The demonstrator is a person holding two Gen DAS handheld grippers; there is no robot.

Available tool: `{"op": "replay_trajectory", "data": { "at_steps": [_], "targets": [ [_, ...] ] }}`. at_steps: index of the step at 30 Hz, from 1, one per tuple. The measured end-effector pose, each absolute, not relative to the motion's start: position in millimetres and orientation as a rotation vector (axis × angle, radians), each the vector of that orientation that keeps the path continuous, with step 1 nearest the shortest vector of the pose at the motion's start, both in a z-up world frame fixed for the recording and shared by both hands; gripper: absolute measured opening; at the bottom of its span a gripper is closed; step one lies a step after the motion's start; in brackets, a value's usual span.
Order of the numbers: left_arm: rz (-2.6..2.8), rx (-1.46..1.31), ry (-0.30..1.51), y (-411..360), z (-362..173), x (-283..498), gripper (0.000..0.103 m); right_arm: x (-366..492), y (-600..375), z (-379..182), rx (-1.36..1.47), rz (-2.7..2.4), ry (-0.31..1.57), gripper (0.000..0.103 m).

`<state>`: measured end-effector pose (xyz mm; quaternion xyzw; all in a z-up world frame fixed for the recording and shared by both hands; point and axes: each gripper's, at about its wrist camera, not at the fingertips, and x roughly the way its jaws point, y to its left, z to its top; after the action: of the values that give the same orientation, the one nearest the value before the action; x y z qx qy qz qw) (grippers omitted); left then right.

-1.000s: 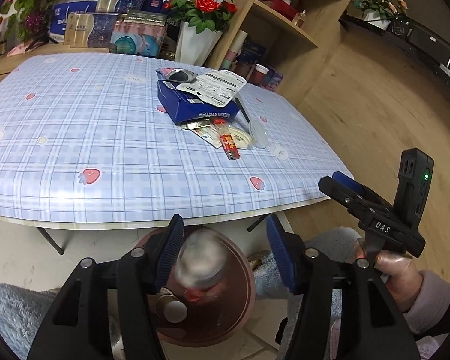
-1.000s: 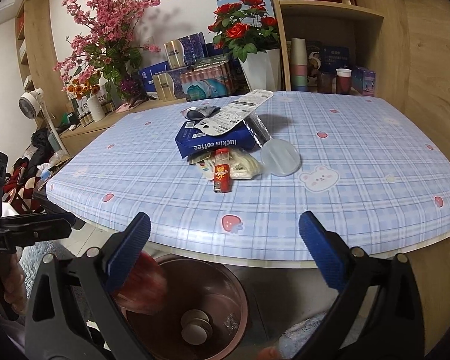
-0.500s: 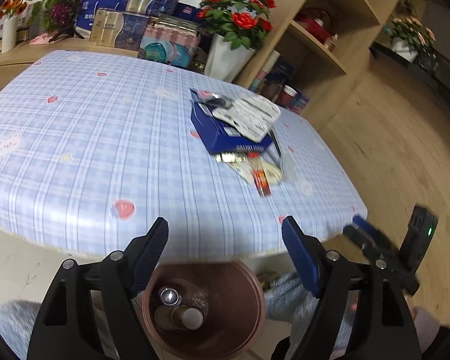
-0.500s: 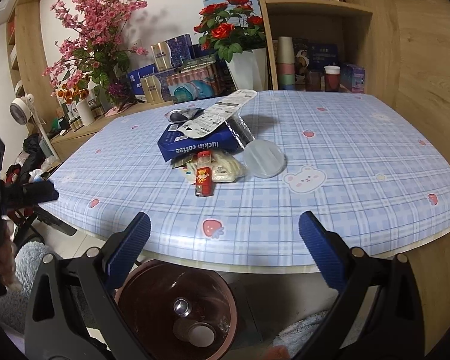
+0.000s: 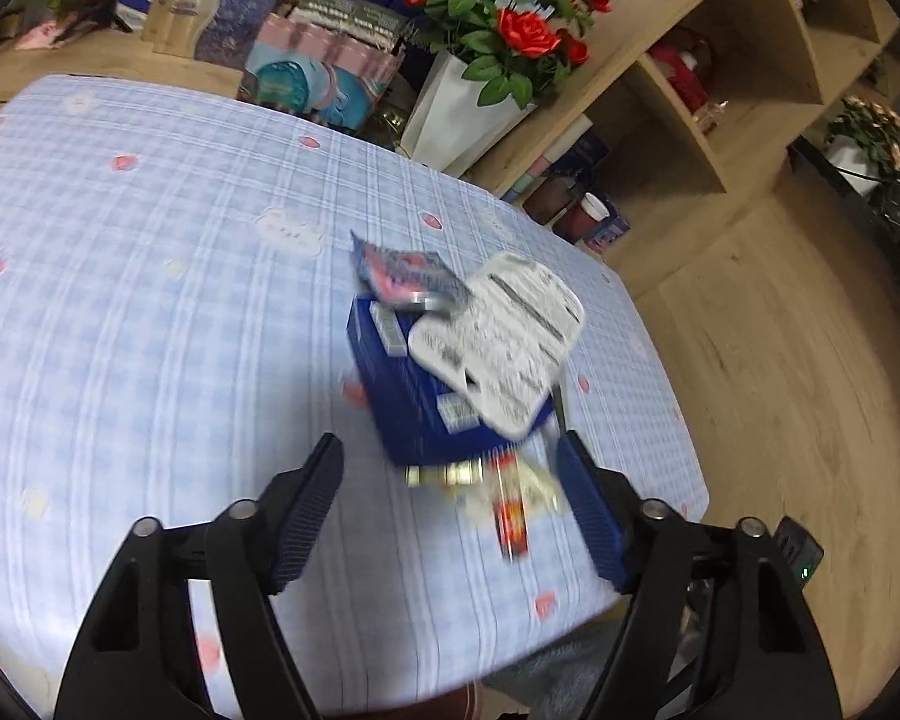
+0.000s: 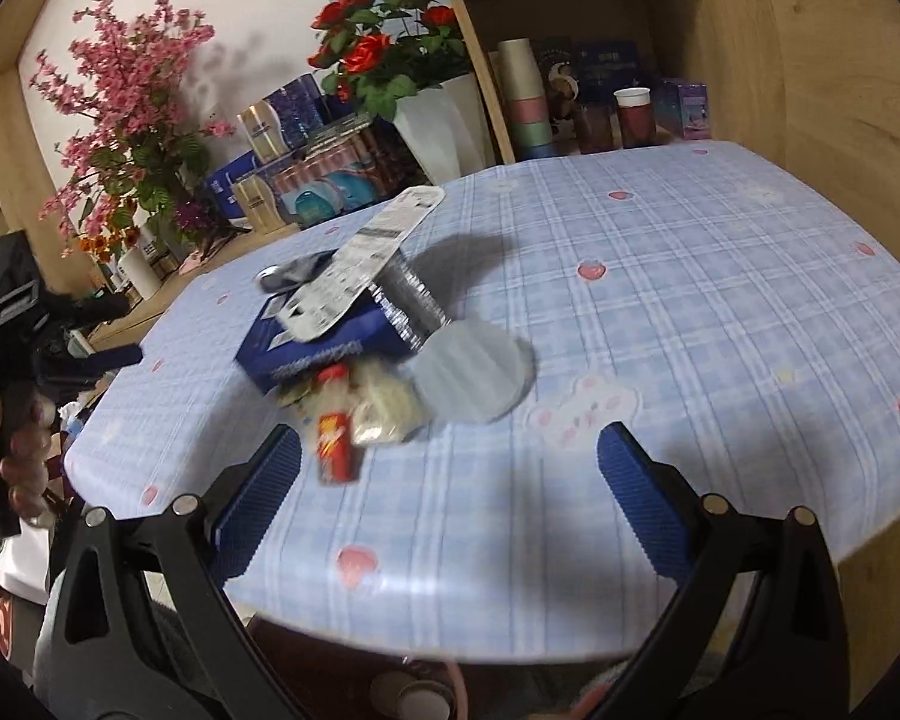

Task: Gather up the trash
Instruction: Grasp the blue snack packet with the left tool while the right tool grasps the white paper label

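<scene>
Left gripper (image 5: 450, 504), jaws closing, nothing between, above lower-centre litter; right gripper (image 6: 450, 504) spread, empty. Red snack wrapper (image 5: 512, 519) under blue cardboard box (image 5: 414, 414) on checked bench (image 5: 150, 312). Risk: box's loose white card (image 5: 498, 348) slides off if nudged.

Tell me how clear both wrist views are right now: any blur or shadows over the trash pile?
Left wrist view: motion blur smears the blue box and the red packet; shelves sharper. Right wrist view: milder blur on the red packet; the white card casts a dark shadow on the tablecloth. Fisheye bends both.
</scene>
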<state>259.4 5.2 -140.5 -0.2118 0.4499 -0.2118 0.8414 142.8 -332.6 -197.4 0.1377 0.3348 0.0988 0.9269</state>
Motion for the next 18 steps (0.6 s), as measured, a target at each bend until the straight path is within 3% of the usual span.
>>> {"op": "replay_trajectory", "data": {
  "at_steps": [4,11,18],
  "targets": [
    [-0.44,-0.432,0.978,-3,-153,315,0.045,170,-332,-201,0.267,0.18,0.71,0.098],
    [-0.377,-0.543,1.062,6,-191,393,0.043,214,-330,-204,0.239,0.166,0.756,0.098],
    [-0.384,-0.719,1.12,15,-234,420,0.043,239,-318,-204,0.233,0.209,0.774,0.098]
  ]
}}
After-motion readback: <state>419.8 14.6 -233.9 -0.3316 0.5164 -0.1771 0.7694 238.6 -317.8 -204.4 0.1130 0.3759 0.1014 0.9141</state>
